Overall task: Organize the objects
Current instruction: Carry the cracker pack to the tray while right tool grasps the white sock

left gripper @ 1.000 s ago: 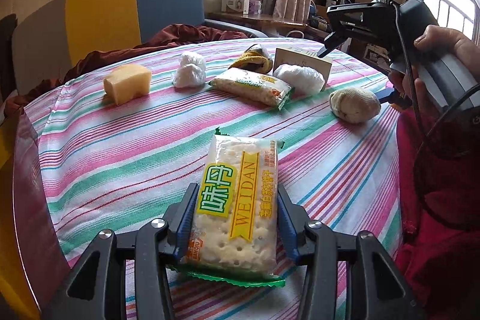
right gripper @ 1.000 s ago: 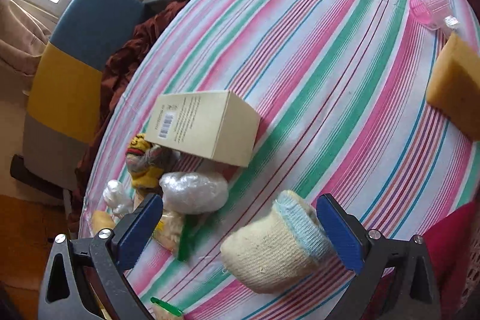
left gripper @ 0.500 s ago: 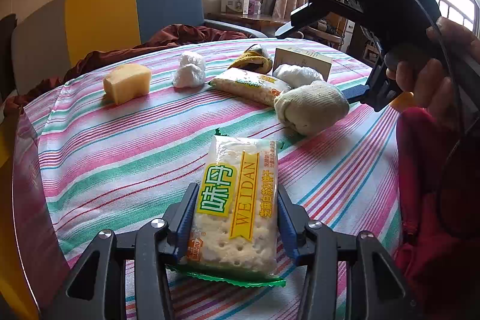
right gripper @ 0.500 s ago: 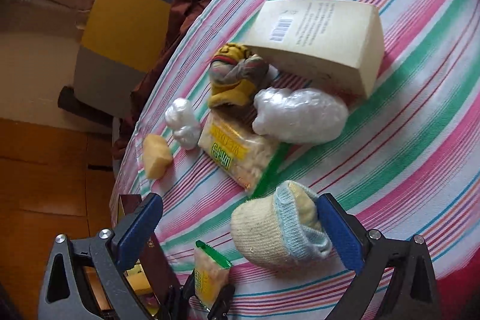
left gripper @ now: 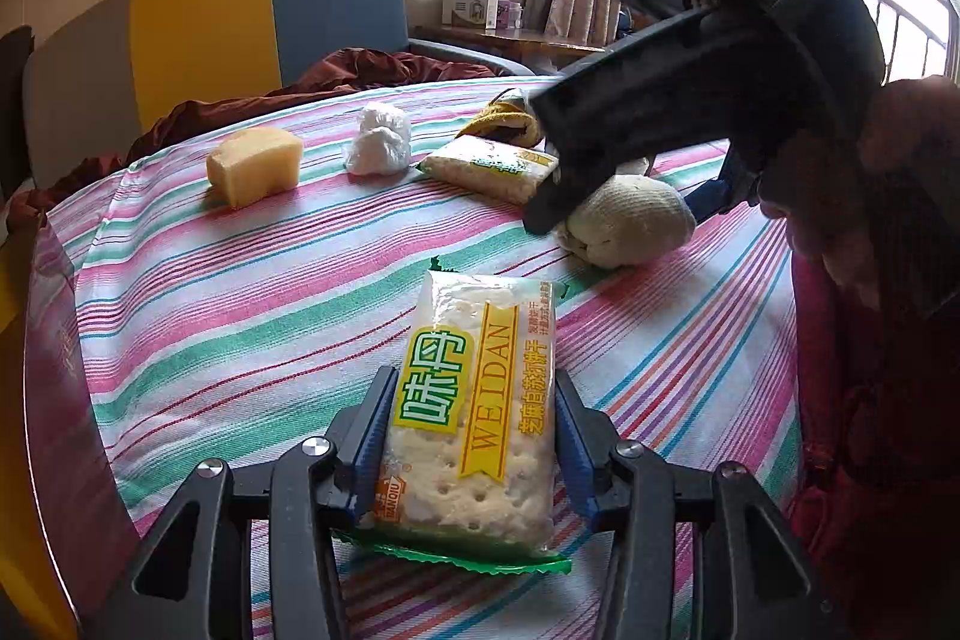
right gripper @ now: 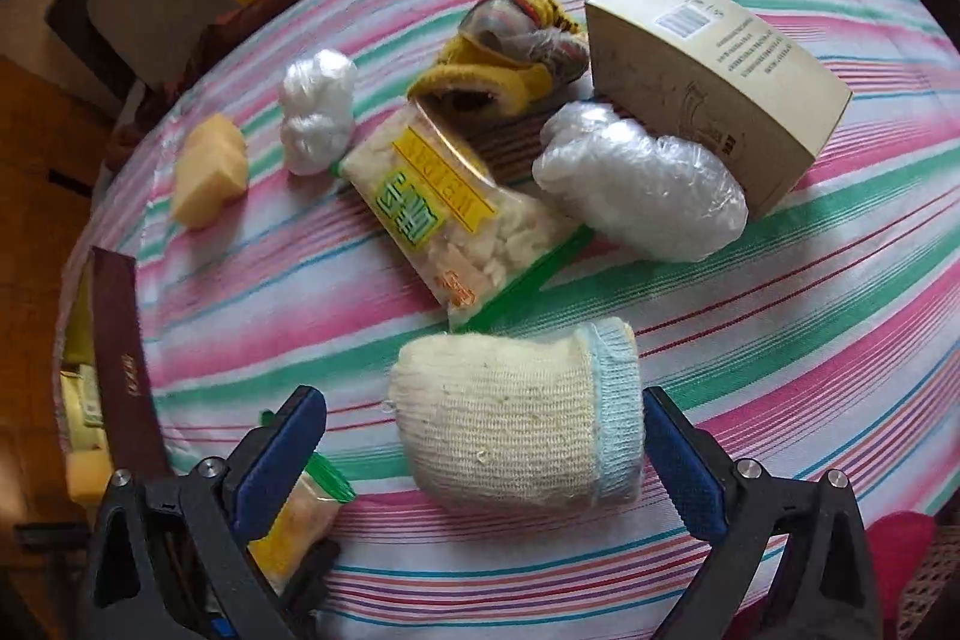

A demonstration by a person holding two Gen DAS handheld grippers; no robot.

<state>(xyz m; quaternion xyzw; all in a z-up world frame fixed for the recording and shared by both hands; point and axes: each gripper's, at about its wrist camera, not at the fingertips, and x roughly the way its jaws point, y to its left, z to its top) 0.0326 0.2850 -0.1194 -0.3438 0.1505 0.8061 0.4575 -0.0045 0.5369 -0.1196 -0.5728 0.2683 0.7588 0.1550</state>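
My left gripper (left gripper: 471, 436) is shut on a WEIDAN cracker packet (left gripper: 474, 412) and holds it low over the striped tablecloth (left gripper: 252, 304). My right gripper (right gripper: 483, 436) is open, its jaws on either side of a rolled cream sock (right gripper: 516, 436) that lies on the cloth, without touching it. In the left wrist view the right gripper (left gripper: 630, 196) hangs over the same sock (left gripper: 627, 220). The held packet also shows in the right wrist view (right gripper: 300, 520).
Behind the sock lie a second cracker packet (right gripper: 450, 208), a clear plastic bundle (right gripper: 642, 190), a cardboard box (right gripper: 714, 82), a yellow knitted item (right gripper: 510, 52), a white plastic wad (right gripper: 318, 112) and a yellow sponge (right gripper: 210, 172). A dark red book (right gripper: 123, 370) sits at the table's edge.
My right gripper has swung left over the table and come down around the cream sock, which shifted left toward the cracker packet. My left gripper has kept still with its packet.
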